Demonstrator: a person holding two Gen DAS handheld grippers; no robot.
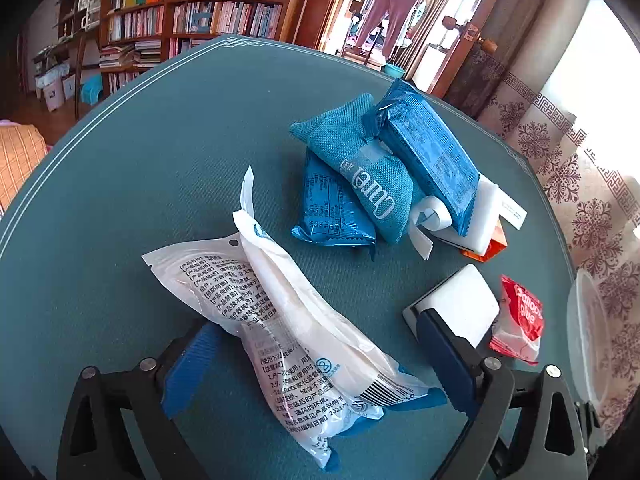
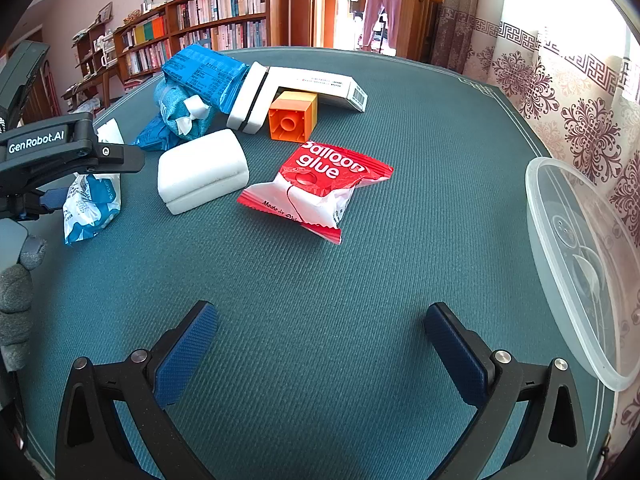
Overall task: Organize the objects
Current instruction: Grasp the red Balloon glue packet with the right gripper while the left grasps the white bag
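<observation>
Red "Balloon glue" packet (image 2: 316, 188)

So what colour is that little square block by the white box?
Orange block, clearest in the right wrist view.

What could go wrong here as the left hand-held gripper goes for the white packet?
The left hand-held gripper stands open around the white packet; its crinkly film might slip. Its right finger overlaps the white sponge in view and may nudge it. The leaning blue pile could topple.
</observation>
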